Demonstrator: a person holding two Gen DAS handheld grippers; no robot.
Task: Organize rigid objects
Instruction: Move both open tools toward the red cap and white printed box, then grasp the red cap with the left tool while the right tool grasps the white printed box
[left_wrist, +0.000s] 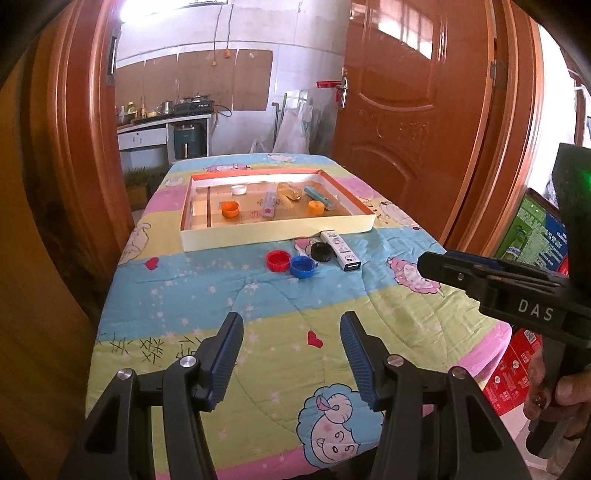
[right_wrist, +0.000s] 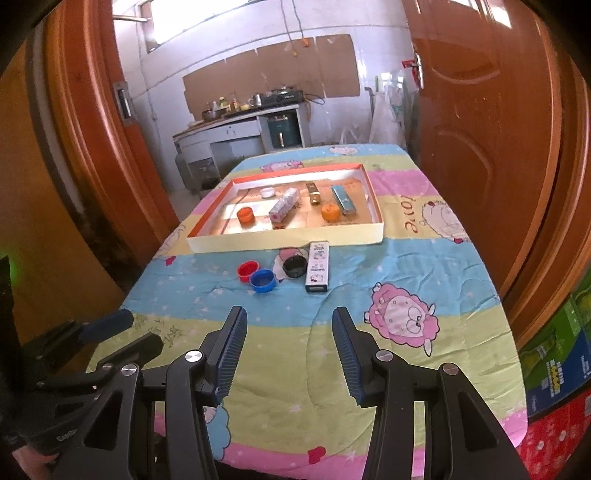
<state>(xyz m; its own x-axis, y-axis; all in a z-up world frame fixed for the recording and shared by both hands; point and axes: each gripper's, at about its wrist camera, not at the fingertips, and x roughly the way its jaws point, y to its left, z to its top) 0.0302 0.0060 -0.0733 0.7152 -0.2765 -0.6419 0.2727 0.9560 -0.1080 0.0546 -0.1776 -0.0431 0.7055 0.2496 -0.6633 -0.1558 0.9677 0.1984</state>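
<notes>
Risk: red cap (right_wrist: 247, 270), blue cap (right_wrist: 263, 281) and black cap (right_wrist: 295, 267) sit seemingly touching beside the white case (right_wrist: 318, 266) on the table (right_wrist: 424, 266) before the tray (right_wrist: 288, 238), so either spread, empty claw, left (left_wrist: 291, 354) or right (right_wrist: 290, 350), could nudge neighbours.

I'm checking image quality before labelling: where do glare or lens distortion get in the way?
Left wrist view: the door bows with fisheye distortion, and the window is blown out. Right wrist view: glare washes the tray floor at its left end; the caps stay sharp.
</notes>
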